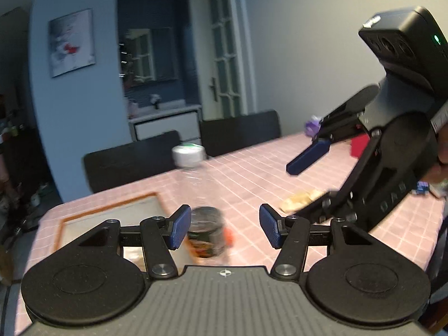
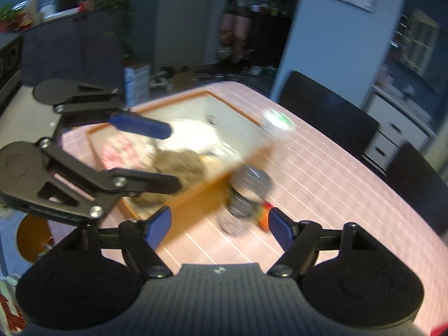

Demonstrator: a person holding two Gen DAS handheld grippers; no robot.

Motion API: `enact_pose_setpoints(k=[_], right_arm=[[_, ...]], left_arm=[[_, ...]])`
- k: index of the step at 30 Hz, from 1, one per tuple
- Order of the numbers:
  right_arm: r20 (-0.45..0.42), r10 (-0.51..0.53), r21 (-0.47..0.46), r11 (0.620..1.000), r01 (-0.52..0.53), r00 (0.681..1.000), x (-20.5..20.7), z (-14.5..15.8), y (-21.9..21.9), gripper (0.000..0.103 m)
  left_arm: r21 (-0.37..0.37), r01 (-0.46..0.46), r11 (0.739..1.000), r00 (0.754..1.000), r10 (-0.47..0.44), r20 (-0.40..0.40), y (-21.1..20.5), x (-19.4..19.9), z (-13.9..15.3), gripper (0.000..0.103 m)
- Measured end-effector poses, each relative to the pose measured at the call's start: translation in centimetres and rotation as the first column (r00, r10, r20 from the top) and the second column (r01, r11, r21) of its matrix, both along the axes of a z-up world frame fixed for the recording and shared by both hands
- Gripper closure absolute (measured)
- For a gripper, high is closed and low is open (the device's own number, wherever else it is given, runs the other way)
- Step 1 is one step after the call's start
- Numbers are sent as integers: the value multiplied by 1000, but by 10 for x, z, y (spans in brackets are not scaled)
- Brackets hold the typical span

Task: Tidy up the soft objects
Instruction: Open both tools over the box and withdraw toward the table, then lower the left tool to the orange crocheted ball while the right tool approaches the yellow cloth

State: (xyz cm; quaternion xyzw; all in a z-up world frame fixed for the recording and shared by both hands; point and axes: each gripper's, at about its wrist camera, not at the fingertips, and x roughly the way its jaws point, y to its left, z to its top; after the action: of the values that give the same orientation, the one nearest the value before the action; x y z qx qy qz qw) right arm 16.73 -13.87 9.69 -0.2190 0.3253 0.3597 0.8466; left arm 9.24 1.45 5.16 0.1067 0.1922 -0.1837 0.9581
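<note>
A wooden-rimmed tray [image 2: 196,190] sits on the pink checked table [image 2: 336,184] and holds soft things: a white cloth [image 2: 196,137], a pink patterned cloth [image 2: 123,151] and a brown furry object [image 2: 179,165]. My left gripper [image 1: 225,225] is open and empty above the table, just behind a can [image 1: 207,232]. In the right wrist view the left gripper [image 2: 165,156] hovers open over the tray. My right gripper [image 2: 219,228] is open and empty near the tray's corner. In the left wrist view its one visible fingertip [image 1: 308,158] is in the air.
A clear bottle with a white cap [image 1: 188,155] stands behind the can [image 2: 246,196]. A pale soft item [image 1: 301,198], a red object [image 1: 359,145] and a purple object [image 1: 313,124] lie further right on the table. Dark chairs [image 1: 240,131] line the far edge.
</note>
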Motion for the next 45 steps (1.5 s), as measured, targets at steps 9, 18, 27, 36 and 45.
enact_pose_setpoints(k=[9,18,27,36,45], right_arm=[[-85,-224,-46,974,221,971,37,-54,-83,29],[-154,-317,-63,948,311,936,85,-89,-125,29],[-175,-395,-75,919,388,902,141,-111,-146,29],[-204,-399,-37,916,400,894,156,-121,-157,29],[-205,-405,-35,913,407,891,170,-126,-153,29]], left_arm=[[286,129,949,990,-108,-88,-82,58,-45,37],[559,177,810,955,-4,-296,-134,132,-76,37],[742,232,628,876,197,-441,-166,199,-115,38],[764,195,615,794,358,-491,-154,237,-133,54],[792,180,583,799,383,-463,-154,244,-145,69]])
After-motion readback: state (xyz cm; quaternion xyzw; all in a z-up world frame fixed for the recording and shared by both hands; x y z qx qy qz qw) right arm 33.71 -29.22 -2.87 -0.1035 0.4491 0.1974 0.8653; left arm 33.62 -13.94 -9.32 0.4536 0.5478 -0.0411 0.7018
